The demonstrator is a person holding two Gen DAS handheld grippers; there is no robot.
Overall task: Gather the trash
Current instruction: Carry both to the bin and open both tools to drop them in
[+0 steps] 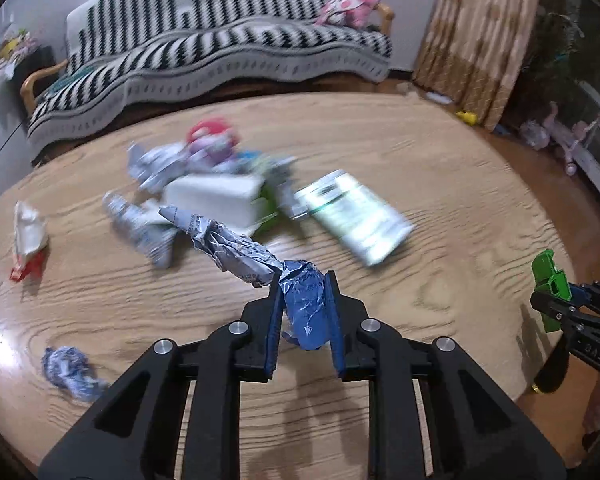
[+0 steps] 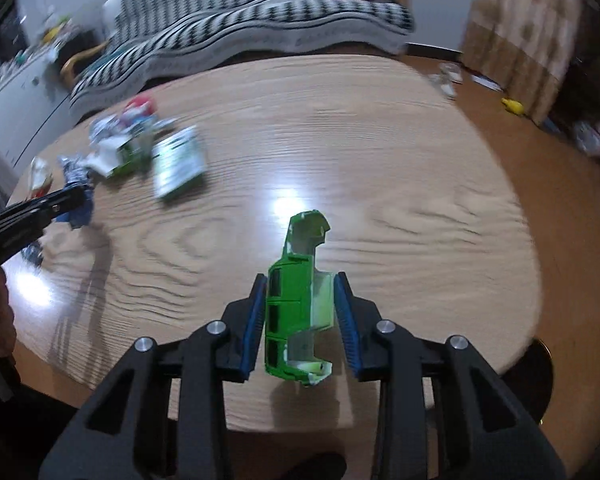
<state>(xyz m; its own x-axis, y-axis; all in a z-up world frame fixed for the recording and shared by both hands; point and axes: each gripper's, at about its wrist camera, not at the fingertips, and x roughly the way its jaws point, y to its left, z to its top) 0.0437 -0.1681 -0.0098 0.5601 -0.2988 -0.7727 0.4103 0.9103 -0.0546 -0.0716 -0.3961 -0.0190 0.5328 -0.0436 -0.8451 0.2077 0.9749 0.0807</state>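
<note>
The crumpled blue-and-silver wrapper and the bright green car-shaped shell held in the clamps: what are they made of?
The crumpled blue-and-silver wrapper, pinched in the left gripper, looks like thin printed foil or plastic film: sharp creases, dull metallic sheen. The bright green car-shaped shell, in the right gripper, looks like rigid glossy moulded plastic: crisp edges, hollow pale inside.

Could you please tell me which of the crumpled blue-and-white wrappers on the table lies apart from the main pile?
The small wrapper at the near left edge: it lies alone, while the others cluster around the white box.
</note>
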